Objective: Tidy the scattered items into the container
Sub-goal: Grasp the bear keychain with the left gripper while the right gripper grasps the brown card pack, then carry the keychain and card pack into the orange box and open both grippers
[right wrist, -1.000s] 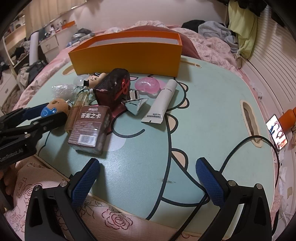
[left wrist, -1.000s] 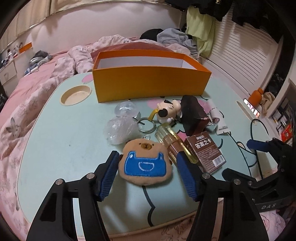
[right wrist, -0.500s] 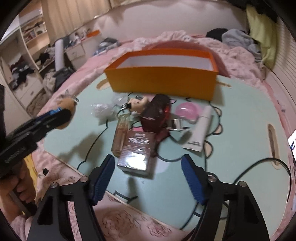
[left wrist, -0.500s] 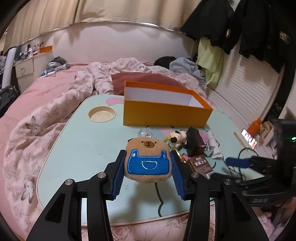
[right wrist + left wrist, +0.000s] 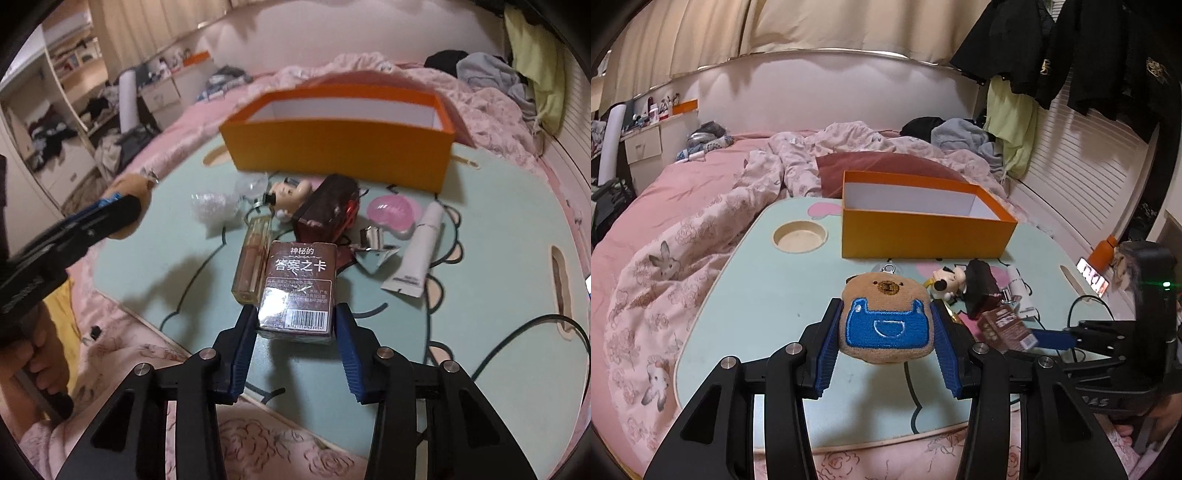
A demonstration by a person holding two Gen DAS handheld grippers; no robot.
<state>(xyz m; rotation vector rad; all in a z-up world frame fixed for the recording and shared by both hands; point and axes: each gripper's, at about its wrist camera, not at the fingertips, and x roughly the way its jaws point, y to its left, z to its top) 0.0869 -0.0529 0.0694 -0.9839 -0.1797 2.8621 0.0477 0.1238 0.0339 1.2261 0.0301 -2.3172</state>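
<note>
Your left claw (image 5: 884,328) is clenched on the bear plush keychain (image 5: 885,320), lifted clear of the mint worktop (image 5: 768,295). Your right claw (image 5: 295,325) is closing, its blue pads (image 5: 245,339) against the sides of the brown card box (image 5: 298,291), which rests on the worktop. At 11 o'clock of that box lies a perfume bottle (image 5: 253,264); at 1 o'clock, a white tube (image 5: 417,254) and pink shell case (image 5: 393,216). The open orange box (image 5: 340,133) stands at 12 o'clock, beyond the clutter.
</note>
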